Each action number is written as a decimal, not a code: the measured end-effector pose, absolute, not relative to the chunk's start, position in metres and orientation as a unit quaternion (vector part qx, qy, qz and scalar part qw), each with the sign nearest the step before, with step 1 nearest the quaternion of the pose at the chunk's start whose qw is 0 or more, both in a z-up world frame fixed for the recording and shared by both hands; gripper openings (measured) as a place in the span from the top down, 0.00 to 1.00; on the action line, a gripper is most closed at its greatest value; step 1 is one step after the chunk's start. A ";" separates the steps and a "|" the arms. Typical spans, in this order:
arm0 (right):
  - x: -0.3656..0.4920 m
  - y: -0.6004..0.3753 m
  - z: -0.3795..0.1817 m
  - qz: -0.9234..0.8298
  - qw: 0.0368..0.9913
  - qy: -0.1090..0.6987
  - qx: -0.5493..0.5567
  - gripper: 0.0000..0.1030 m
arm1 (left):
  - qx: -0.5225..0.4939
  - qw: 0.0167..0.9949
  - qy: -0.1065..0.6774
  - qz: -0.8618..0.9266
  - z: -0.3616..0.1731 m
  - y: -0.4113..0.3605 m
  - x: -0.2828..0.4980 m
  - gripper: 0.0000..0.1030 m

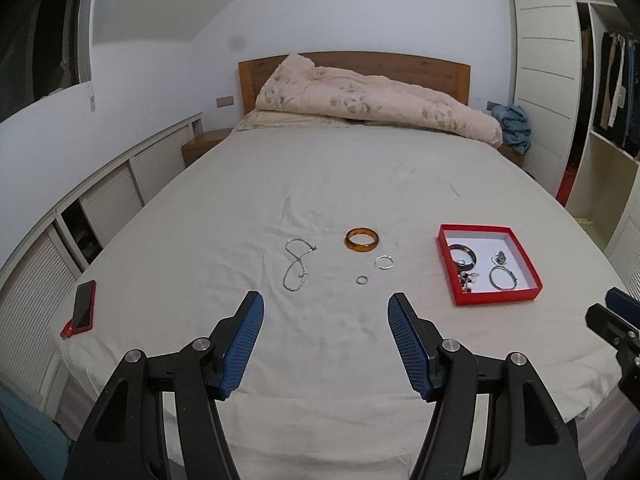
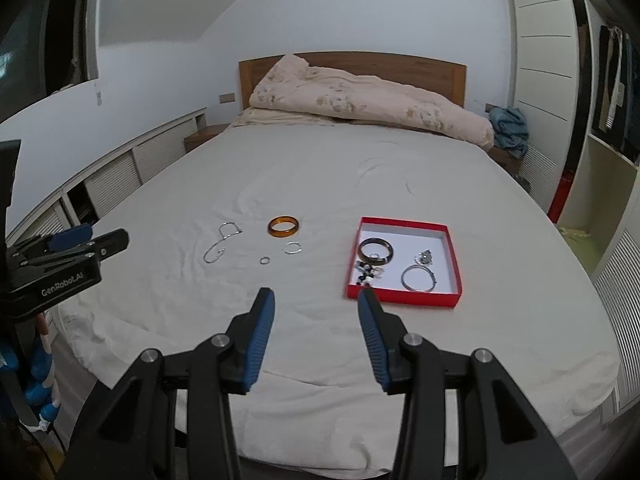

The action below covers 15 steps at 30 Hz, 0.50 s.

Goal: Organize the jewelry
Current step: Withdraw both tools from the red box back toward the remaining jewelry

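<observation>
Several bangles and beads lie in the red box (image 2: pixel 404 295); left gripper (image 1: pixel 326 306) and right gripper (image 2: pixel 316 300) gape wide, holding nothing.

**Bedroom with a white-sheeted bed**

A bed (image 1: pixel 320 200) under a creased white sheet fills the room. A wooden headboard (image 1: pixel 400 62) stands against a pale wall (image 1: pixel 320 8), a pink floral quilt (image 1: pixel 372 100) heaped before it. Slatted white cabinets (image 1: pixel 104 196) run along the left. An open wardrobe (image 1: pixel 612 92) stands right, clothes hanging inside.
</observation>
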State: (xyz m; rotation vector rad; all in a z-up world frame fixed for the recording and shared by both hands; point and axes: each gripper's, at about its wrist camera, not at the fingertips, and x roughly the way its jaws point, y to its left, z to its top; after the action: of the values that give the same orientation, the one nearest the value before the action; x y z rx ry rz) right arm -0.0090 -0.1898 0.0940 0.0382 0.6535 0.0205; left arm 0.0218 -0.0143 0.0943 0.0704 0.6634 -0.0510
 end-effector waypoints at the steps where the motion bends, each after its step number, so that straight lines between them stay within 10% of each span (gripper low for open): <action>1: -0.008 -0.192 0.094 0.007 0.947 0.320 0.019 0.59 | 0.034 0.944 0.327 -0.023 0.093 -0.014 0.023 0.38; 15: 0.008 -0.201 0.079 -0.006 0.945 0.325 0.028 0.54 | 0.029 0.935 0.354 -0.005 0.068 -0.003 0.044 0.33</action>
State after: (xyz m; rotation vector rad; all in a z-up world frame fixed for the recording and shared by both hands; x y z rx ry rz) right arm 0.0080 -0.2015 0.0787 0.0575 0.6626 -0.0115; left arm 0.0437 -0.0032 0.0684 0.0591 0.7249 -0.0110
